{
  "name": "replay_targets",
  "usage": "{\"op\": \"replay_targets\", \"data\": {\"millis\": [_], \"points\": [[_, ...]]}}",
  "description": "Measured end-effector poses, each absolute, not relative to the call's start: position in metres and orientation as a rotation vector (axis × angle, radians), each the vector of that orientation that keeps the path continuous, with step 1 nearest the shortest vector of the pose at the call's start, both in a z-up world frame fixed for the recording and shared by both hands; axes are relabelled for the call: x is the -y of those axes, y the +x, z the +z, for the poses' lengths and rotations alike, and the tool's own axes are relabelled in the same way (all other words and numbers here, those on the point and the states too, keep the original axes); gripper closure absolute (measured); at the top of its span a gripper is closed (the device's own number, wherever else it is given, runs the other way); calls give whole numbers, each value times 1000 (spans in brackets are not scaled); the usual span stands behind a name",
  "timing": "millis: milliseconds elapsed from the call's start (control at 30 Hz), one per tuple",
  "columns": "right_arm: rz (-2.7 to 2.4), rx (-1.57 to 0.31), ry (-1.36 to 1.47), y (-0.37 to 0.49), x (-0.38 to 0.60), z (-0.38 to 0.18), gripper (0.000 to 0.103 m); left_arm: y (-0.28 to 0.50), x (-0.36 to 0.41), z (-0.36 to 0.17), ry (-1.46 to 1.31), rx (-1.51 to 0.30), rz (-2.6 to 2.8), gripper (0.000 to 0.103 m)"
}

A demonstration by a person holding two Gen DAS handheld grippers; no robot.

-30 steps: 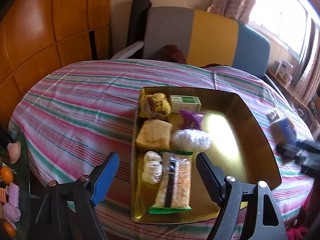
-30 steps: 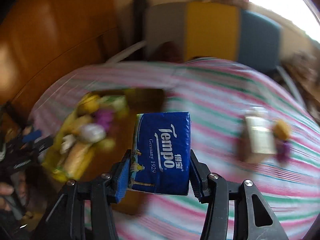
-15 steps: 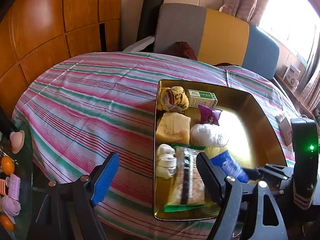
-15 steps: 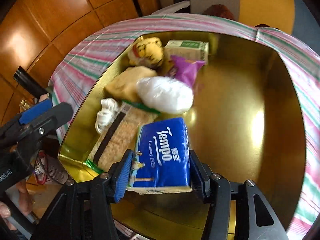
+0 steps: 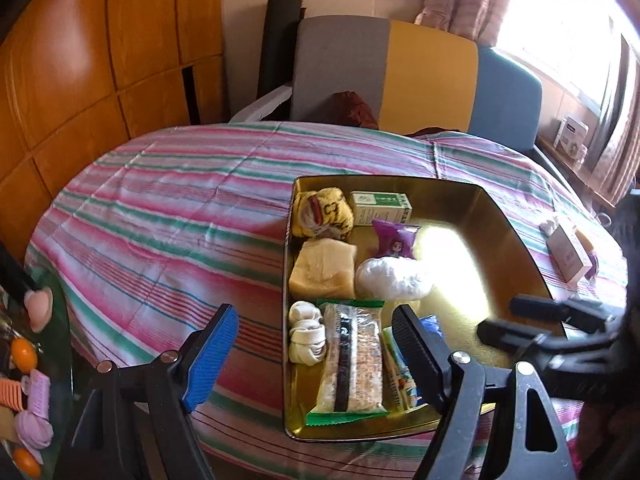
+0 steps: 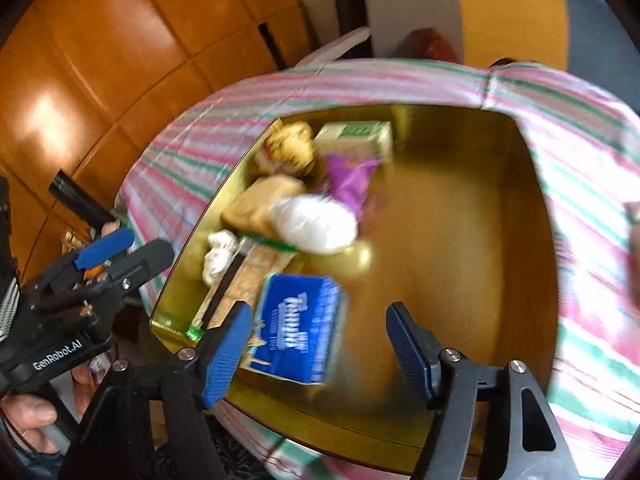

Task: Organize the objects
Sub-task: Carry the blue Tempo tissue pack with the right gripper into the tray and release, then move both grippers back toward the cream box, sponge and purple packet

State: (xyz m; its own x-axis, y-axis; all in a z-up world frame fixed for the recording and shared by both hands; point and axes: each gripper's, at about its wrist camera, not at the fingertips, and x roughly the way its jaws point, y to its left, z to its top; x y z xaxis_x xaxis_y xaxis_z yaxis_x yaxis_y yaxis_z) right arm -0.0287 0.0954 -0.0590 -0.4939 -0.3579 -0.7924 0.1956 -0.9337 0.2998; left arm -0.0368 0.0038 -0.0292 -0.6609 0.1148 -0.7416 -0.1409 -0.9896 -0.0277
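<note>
Gold-coloured metal tray [image 5: 516, 236] is seen resting on a table covered with a pink, green and white striped cloth [image 5: 168, 216]. Along the tray's left side several items are lined up: a yellow patterned bundle [image 5: 322, 212], a green-and-white carton [image 5: 380, 207], a purple sachet [image 5: 394, 238], a pale yellow block [image 5: 324, 268], a white wrapped lump [image 5: 394, 280], a knot of white cloth [image 5: 306, 332] and a long clear packet with a green edge [image 5: 350, 360].

Right gripper [image 6: 320, 350] is held over the near part of the tray. Its jaws have just been opening and now stand well apart. The blue Tempo tissue pack [image 6: 300, 328] lies between them, tilted and blurred, beside the left blue pad; the right pad is clear of it. Contact with the left pad cannot be determined because of blur. The pack is positioned in the tray, just beside the long clear packet. In the left wrist view only a blue corner and a printed edge of the pack are visible behind the finger.

Left gripper [image 5: 316, 344] is held near the tray's near-left corner with jaws wide apart and nothing between them. A small box [image 5: 566, 254] lies on the cloth to the right, outside the tray.
</note>
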Motion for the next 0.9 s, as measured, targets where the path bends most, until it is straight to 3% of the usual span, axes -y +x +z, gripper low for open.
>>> {"op": "replay_targets", "data": {"millis": [400,900], "points": [[-2703,269,1311,-4,-207,-15,25,-36,-44,-19,-1172,-117,2651,23],[-3153,447,1286,33,-401,7,20,-44,-137,-10,-1123,-247,2478,23]]}}
